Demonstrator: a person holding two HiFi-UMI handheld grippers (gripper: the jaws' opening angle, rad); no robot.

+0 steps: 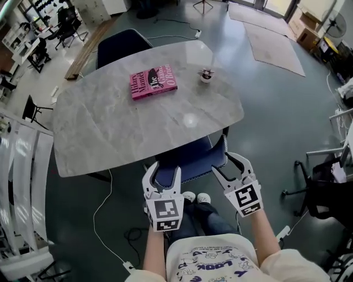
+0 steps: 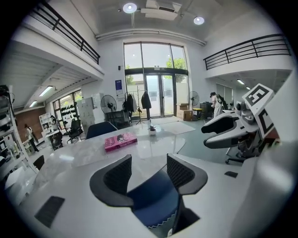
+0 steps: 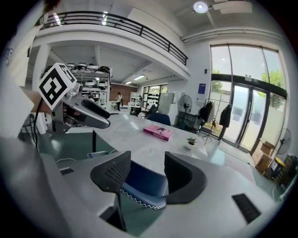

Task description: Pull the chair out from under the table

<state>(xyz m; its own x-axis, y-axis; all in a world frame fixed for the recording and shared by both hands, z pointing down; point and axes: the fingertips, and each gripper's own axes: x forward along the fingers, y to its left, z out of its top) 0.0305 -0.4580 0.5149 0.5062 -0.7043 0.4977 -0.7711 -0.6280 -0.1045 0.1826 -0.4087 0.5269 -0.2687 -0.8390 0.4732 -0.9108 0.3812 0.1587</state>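
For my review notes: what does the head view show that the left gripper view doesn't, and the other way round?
Head view only: the person's white shoes and pale printed shirt. Left gripper view only: tall glass entrance doors, round ceiling lights, black balcony railings. Both: the grey marble-look table, pink book, small potted plant, dark blue chair pushed in at the table, and the left claw and right claw, both open.

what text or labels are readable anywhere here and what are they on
"Hilary Mantel", "the Giant, O'Brien": cover of the pink book on the grey marble-look table.
"LOOK": upside down on the person's white printed shirt; the rest is too blurred.
Too small to read: the blue sign beside the glass doors.
Square patterns, no words: left gripper, right gripper.
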